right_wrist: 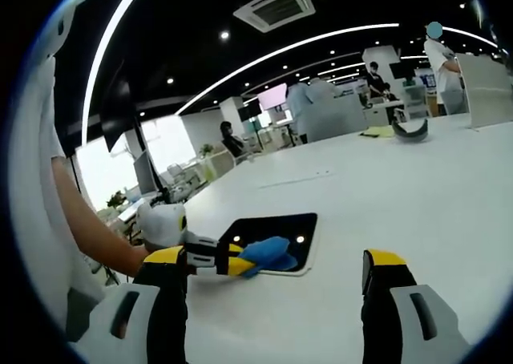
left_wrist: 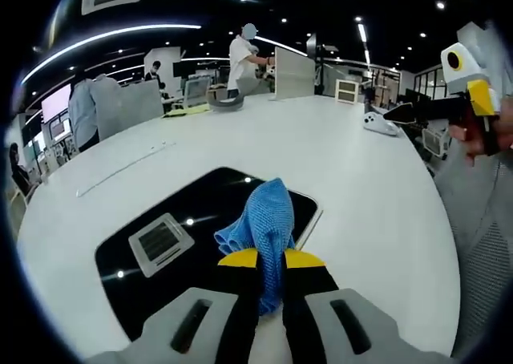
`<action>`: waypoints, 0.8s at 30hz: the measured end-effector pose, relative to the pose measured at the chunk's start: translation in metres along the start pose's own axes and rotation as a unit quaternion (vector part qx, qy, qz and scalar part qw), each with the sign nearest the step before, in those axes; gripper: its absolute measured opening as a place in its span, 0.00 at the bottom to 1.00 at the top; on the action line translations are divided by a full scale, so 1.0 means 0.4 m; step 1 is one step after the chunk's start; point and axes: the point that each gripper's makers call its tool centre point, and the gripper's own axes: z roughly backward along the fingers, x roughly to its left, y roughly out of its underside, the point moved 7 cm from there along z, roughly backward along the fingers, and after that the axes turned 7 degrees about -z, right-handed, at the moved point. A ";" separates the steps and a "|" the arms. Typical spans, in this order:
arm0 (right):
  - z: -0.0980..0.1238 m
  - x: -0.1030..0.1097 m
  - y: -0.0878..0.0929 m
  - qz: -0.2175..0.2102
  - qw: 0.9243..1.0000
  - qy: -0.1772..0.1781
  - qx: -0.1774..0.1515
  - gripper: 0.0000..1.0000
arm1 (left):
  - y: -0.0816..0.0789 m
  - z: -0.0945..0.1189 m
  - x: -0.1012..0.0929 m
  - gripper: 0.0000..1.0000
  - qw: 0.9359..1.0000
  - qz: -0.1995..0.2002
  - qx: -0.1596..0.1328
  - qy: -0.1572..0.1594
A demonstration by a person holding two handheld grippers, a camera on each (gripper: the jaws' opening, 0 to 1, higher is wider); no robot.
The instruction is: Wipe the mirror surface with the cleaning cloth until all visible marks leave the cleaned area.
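Left hand-held gripper pinches cloth on mirror

Mirror flat on my table; cloth on the mirror, between my left gripper's jaws; right gripper apart.

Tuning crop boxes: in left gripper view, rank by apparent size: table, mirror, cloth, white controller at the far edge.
1. table
2. mirror
3. blue cloth, clamped in the left gripper
4. white controller, smallest, though it is far from the camera, so its real size relative to the cloth is unsure.
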 end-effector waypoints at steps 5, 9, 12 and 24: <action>0.002 -0.002 -0.004 0.001 1.000 0.002 -0.002 0.90 | 0.003 0.005 -0.003 0.06 1.000 -0.003 -0.001 0.002; 0.003 -0.003 -0.005 -0.001 1.000 0.003 -0.003 0.90 | 0.006 0.010 -0.003 0.07 1.000 -0.005 -0.003 0.007; 0.000 -0.003 -0.001 -0.001 1.000 0.002 0.000 0.90 | 0.007 0.009 -0.001 0.07 1.000 -0.008 -0.002 0.011; 0.002 -0.006 -0.006 -0.004 1.000 0.004 -0.002 0.90 | 0.023 0.031 0.012 0.07 1.000 -0.002 -0.010 0.004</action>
